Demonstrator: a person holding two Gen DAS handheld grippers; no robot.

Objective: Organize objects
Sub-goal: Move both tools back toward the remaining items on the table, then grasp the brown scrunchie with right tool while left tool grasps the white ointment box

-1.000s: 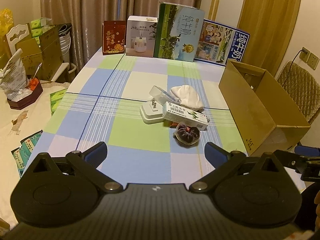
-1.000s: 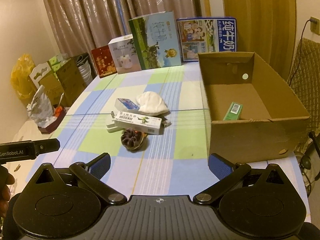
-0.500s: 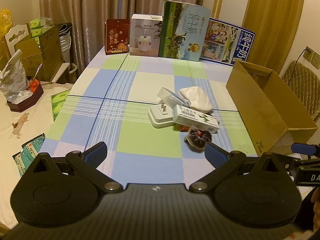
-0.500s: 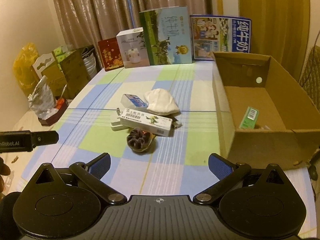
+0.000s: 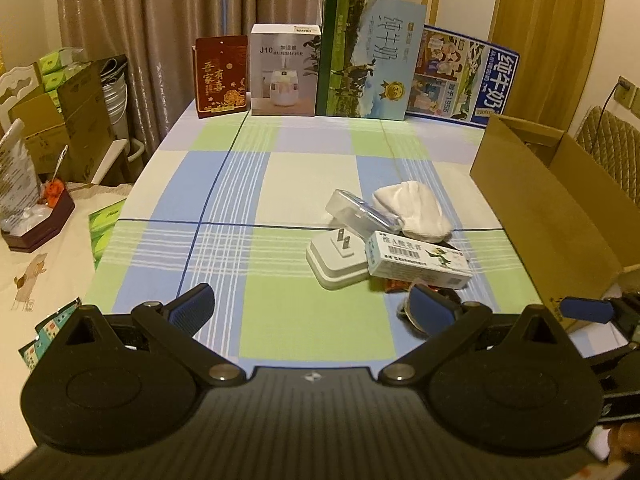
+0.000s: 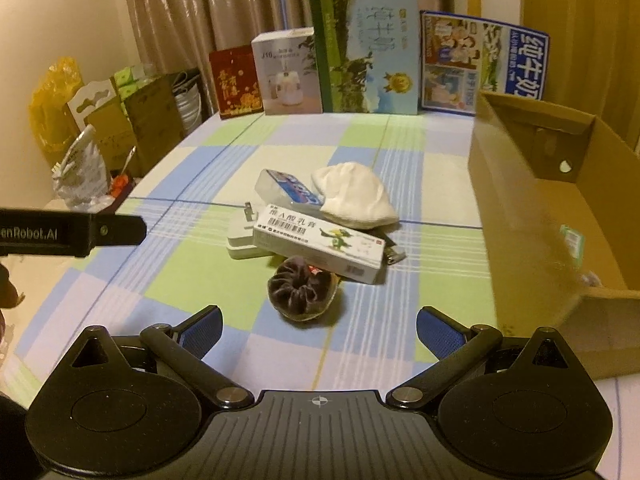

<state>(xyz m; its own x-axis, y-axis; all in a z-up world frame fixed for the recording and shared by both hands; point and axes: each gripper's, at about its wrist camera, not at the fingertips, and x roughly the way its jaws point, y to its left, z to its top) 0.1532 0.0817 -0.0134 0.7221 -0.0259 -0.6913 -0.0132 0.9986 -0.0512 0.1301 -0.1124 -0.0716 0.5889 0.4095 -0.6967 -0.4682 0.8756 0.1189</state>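
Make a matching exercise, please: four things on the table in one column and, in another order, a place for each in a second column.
Things:
1. white plug adapter
2. green packet
3. dark scrunchie
4. red box

Places:
A. inside the cardboard box
B. standing at the far edge of the table
C. nearest to the open right gripper
D. partly under the long white carton

Pairs: 1-D, 2-A, 3-C, 4-B
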